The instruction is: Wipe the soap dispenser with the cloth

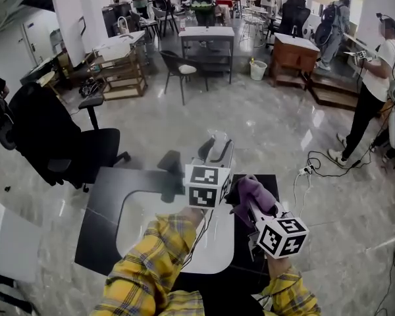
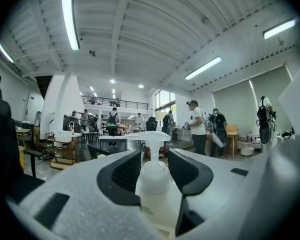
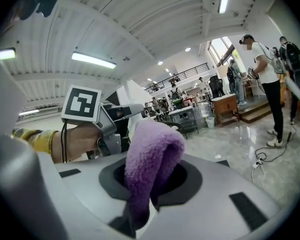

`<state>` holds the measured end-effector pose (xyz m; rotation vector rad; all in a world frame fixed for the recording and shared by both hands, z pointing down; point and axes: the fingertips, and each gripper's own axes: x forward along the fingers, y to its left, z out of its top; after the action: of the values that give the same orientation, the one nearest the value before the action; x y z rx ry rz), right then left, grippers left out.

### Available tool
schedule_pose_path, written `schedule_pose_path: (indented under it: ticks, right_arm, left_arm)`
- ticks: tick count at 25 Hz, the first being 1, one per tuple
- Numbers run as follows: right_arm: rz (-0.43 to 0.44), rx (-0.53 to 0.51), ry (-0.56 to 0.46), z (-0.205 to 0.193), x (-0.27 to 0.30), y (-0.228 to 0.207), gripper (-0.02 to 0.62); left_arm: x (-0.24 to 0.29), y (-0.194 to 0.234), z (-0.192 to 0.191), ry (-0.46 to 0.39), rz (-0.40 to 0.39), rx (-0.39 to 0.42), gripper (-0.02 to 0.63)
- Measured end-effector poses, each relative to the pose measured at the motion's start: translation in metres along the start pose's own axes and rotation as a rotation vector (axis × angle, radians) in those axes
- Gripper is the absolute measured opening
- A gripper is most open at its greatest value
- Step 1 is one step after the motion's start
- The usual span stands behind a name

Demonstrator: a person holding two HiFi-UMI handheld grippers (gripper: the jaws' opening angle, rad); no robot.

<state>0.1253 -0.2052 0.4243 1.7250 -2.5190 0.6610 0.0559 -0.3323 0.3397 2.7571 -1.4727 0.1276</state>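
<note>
A black table (image 1: 95, 229) stands near, on a shiny grey stone floor (image 1: 250, 120). Directly on its top lies a white board (image 1: 141, 236) with rounded corners. On the floor a power strip (image 1: 307, 170) with cables lies at the right, and a black office chair (image 1: 59, 143) stands at the left.

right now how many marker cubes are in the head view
2. The left cube is mid-frame, just below the dispenser; the right cube is lower right, below the cloth. None seems hidden.
</note>
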Motion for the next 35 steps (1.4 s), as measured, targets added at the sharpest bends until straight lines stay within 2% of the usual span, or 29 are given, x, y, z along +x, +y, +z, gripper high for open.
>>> schedule_pose_path:
  ticks: [5, 10, 17, 21, 25, 27, 29, 33, 35]
  right_arm:
    - [0.012, 0.005, -0.01, -0.004, -0.001, 0.005, 0.069]
    - [0.025, 0.004, -0.015, -0.003, -0.002, 0.007, 0.069]
    - [0.04, 0.001, -0.011, -0.005, 0.001, 0.012, 0.069]
    - [0.046, 0.0, -0.011, -0.006, 0.003, 0.013, 0.069]
    - [0.038, 0.008, -0.014, -0.007, 0.0, 0.009, 0.069]
    - [0.033, 0.011, -0.015, -0.008, -0.002, 0.007, 0.069]
    - [0.029, 0.014, -0.017, -0.007, -0.003, 0.004, 0.069]
    - [0.028, 0.024, -0.018, -0.006, -0.002, 0.005, 0.069]
    - [0.032, 0.024, -0.02, -0.007, 0.001, 0.007, 0.069]
  left_arm:
    - [-0.004, 0.001, -0.005, 0.005, -0.077, 0.014, 0.158]
    - [-0.006, -0.002, -0.006, 0.015, -0.244, -0.004, 0.158]
    - [-0.01, -0.006, -0.007, 0.051, -0.472, 0.031, 0.159]
    - [-0.011, -0.005, -0.01, 0.07, -0.583, 0.054, 0.158]
    - [-0.014, -0.005, -0.011, 0.07, -0.671, 0.043, 0.158]
    - [-0.014, -0.006, -0.011, 0.068, -0.666, 0.046, 0.16]
    - [-0.014, -0.005, -0.009, 0.061, -0.614, 0.039, 0.164]
    - [-0.013, 0.001, -0.01, 0.024, -0.438, -0.035, 0.17]
    - [-0.015, 0.005, -0.014, 0.015, -0.328, -0.035, 0.179]
